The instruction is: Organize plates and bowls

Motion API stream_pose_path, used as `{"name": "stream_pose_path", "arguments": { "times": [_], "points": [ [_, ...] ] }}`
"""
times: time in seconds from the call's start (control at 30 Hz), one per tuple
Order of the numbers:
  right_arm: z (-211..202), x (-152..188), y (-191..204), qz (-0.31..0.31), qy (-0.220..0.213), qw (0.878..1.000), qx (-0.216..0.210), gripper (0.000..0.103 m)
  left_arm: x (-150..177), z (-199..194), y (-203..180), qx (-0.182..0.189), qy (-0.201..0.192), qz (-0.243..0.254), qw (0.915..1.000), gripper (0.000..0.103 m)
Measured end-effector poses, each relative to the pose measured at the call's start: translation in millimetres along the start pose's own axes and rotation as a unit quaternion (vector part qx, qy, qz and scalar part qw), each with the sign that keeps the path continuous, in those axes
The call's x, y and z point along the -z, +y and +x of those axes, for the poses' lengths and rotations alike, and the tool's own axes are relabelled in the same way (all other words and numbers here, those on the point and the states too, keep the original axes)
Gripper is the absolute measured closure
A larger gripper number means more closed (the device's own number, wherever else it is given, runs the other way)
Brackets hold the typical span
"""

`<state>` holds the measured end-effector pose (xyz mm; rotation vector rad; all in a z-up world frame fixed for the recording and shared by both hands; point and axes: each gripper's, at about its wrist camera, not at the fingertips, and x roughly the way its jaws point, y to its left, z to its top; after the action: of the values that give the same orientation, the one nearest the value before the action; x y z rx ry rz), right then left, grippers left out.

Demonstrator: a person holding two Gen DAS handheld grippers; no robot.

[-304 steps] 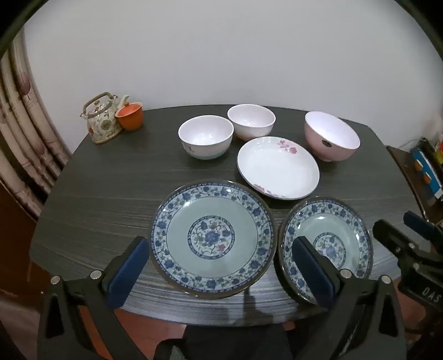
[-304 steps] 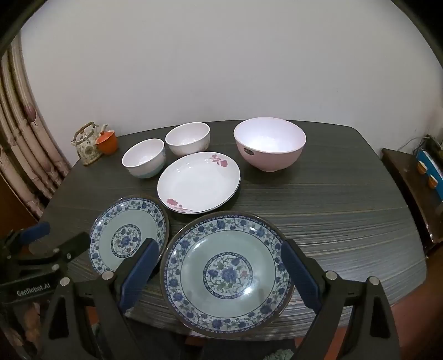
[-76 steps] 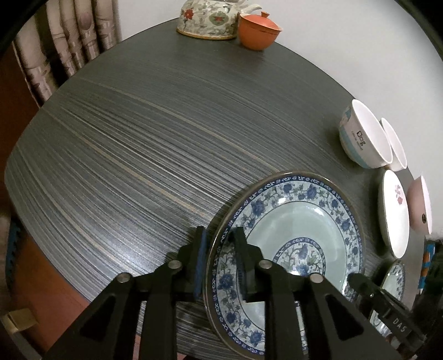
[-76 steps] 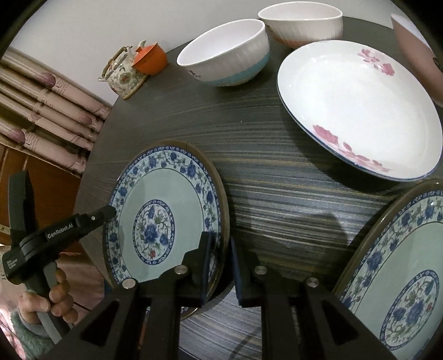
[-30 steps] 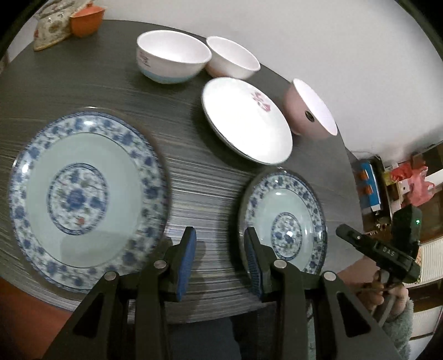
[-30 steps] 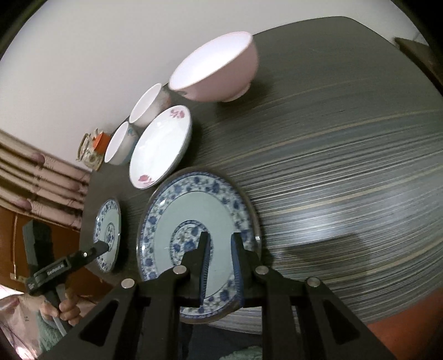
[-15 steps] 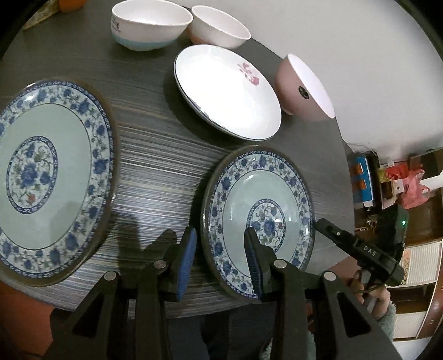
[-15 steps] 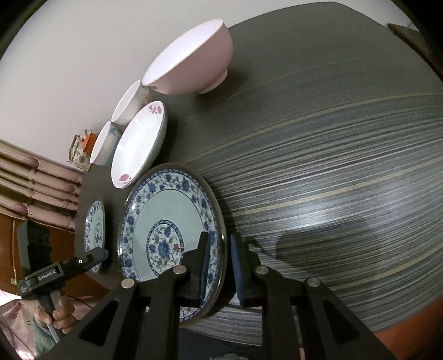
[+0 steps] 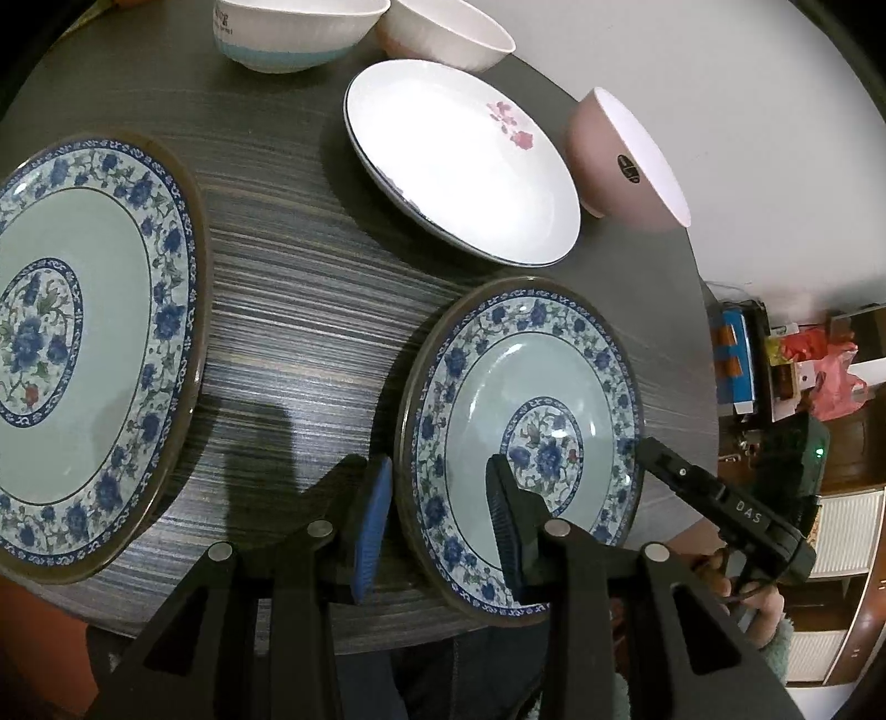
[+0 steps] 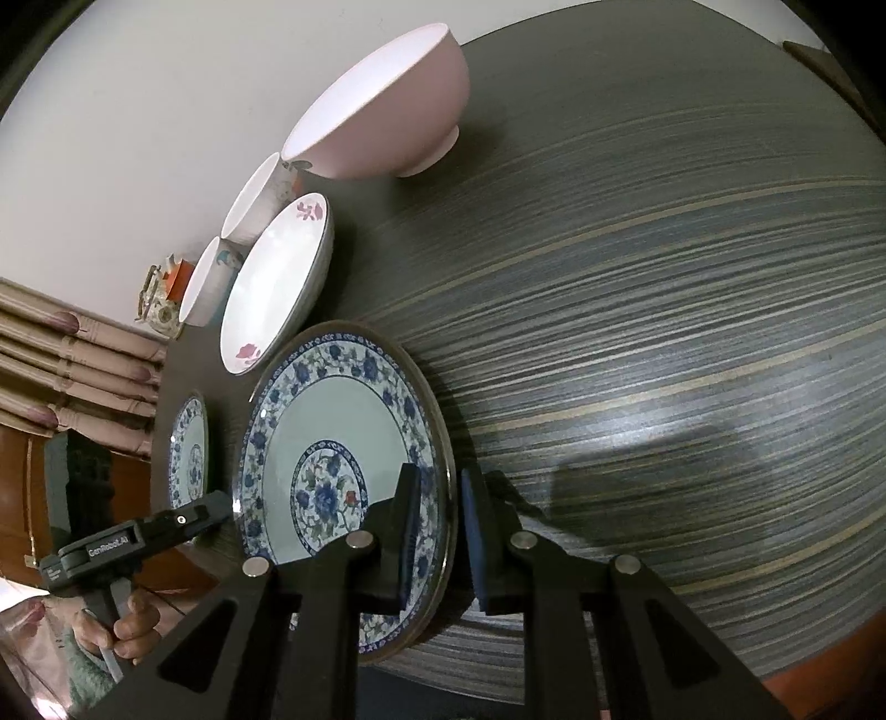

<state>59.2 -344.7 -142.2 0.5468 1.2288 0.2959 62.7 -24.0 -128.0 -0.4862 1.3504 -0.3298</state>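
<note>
In the left wrist view my left gripper (image 9: pixel 437 515) is open, its jaws straddling the left rim of the small blue-patterned plate (image 9: pixel 531 376) near the table's front edge. The large blue-patterned plate (image 9: pixel 83 332) lies to its left. In the right wrist view my right gripper (image 10: pixel 440 531) has its jaws narrowly apart on either side of the large plate's (image 10: pixel 332 421) right rim; I cannot tell whether they touch it. The small plate (image 10: pixel 191 443) shows beyond it. A white flowered dish (image 9: pixel 459 155), a pink bowl (image 9: pixel 631 160) and two white bowls (image 9: pixel 293 27) stand behind.
The dark striped table (image 10: pixel 664 304) stretches right of the large plate. A teapot and orange cup (image 10: pixel 166 293) stand at the far corner by curtains. A side shelf with clutter (image 9: pixel 775 354) is off the table's right edge. The right gripper's body (image 9: pixel 731 515) hangs beside the small plate.
My left gripper moved from the large plate to the small plate and now straddles its left rim. My right gripper shifted from the small plate to the large plate's right rim.
</note>
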Motion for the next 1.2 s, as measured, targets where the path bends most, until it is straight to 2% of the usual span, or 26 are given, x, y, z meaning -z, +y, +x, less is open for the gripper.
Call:
{"name": "stream_pose_path", "arguments": {
  "times": [0.37,0.7,1.2],
  "points": [
    [8,-2,-2,0.0,0.006,1.0,0.0,0.086,-2,8,-1,-0.008,0.004,0.006,0.9999,0.077],
    [10,0,-2,0.0,0.004,1.0,0.009,0.089,-3,11,5,-0.019,0.0,0.012,0.9997,0.093],
    [8,6,13,-0.014,-0.001,1.0,0.011,0.09,3,1,10,-0.028,-0.009,0.021,0.9994,0.093]
  ]
}}
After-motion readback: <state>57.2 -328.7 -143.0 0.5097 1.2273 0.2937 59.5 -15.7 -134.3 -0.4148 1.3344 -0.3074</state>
